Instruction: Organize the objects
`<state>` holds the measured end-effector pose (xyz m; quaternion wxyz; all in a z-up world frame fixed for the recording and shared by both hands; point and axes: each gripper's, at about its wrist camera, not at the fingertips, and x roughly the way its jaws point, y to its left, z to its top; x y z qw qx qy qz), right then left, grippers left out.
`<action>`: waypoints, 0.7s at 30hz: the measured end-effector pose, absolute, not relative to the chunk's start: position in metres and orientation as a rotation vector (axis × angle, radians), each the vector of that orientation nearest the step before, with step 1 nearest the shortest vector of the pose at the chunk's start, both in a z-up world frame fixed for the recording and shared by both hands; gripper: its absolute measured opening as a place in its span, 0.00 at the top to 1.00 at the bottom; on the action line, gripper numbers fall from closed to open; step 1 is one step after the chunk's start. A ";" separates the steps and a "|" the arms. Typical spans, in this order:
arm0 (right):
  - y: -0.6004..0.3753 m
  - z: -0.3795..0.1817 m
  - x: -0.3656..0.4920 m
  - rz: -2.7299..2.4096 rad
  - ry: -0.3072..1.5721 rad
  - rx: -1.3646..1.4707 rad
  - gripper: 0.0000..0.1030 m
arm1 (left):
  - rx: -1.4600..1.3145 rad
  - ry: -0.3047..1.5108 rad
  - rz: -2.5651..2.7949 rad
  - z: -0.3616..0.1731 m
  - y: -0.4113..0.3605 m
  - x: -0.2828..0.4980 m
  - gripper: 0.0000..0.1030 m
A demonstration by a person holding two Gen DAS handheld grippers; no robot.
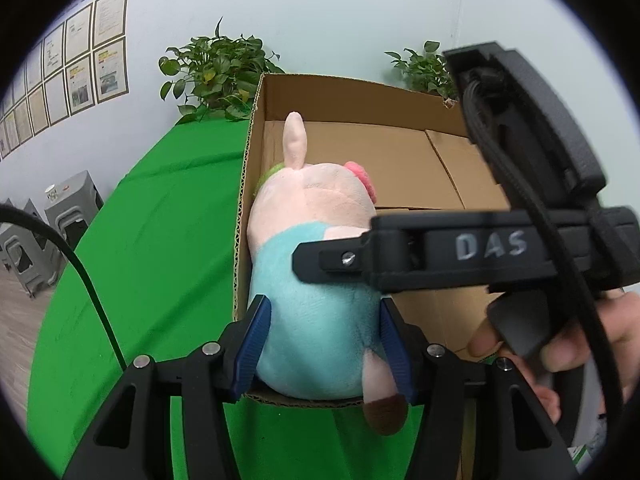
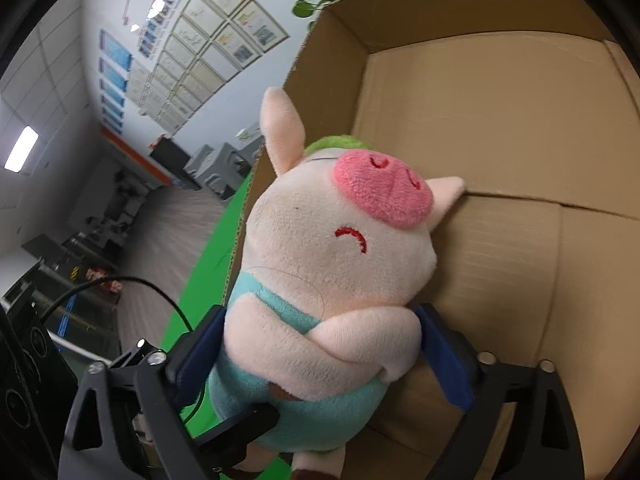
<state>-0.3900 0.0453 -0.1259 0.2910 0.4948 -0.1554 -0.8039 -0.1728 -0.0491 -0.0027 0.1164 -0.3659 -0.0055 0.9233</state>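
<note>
Blue-padded fingers (image 1: 256,344) of the left gripper (image 1: 324,348) are clamping the teal body of a plush pig (image 1: 316,280), which is hanging over the near left corner of an open cardboard box (image 1: 448,168). Opposite, the right gripper (image 2: 320,360) is pressing its own pads on the same toy's sides. Underneath, a green tablecloth (image 1: 160,240) is covering the table; potted plants (image 1: 216,72) are standing behind the box.
</note>
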 end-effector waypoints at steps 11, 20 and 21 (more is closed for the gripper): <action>0.020 -0.109 -0.384 -2.185 -0.303 1.334 0.18 | -1.055 0.016 2.682 -0.005 -0.042 -0.168 0.47; 0.027 -0.115 -0.397 -2.119 -0.481 1.235 0.33 | -0.952 0.105 2.711 -0.001 -0.036 -0.158 0.51; 0.026 -0.118 -0.401 -2.111 -0.494 1.230 0.33 | -0.958 0.147 2.719 -0.005 -0.032 -0.159 0.51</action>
